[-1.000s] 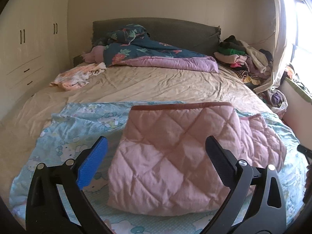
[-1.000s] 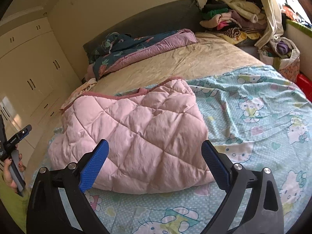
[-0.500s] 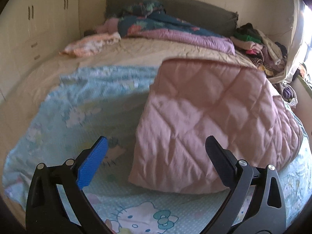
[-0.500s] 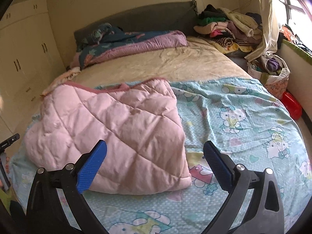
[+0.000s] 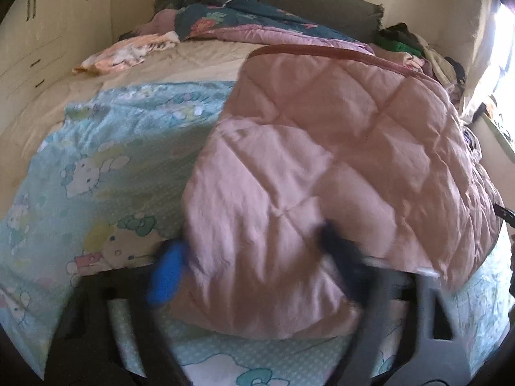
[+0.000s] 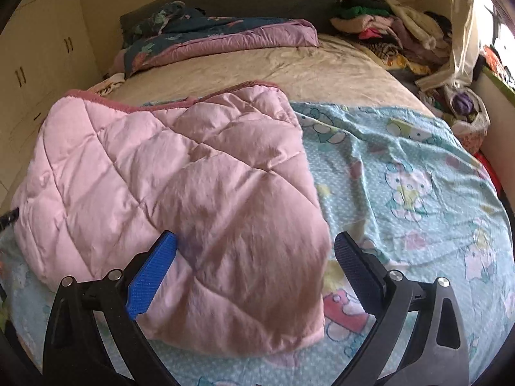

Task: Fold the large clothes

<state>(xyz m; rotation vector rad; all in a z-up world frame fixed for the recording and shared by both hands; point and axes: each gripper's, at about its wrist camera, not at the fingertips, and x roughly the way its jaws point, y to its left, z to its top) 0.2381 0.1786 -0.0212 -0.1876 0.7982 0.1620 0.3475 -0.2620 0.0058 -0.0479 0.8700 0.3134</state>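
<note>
left wrist view: left gripper (image 5: pixel 254 257) motion-blurred at lower centre, fingers spread wide, astride the near edge of the folded pink quilt (image 5: pixel 328 173) filling centre-right, on the cartoon-print sheet (image 5: pixel 96 167). right wrist view: right gripper (image 6: pixel 254 267) released, jaws apart over the quilt's (image 6: pixel 180 193) lower right corner; quilt centre-left, clothes pile (image 6: pixel 392 32) upper right.

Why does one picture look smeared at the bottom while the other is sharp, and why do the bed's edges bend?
Left wrist view: the left gripper is motion-blurred over the pink quilt. Right wrist view: the right gripper is crisp, with window glare at right. Both lenses are fisheye, which curves straight edges.
</note>
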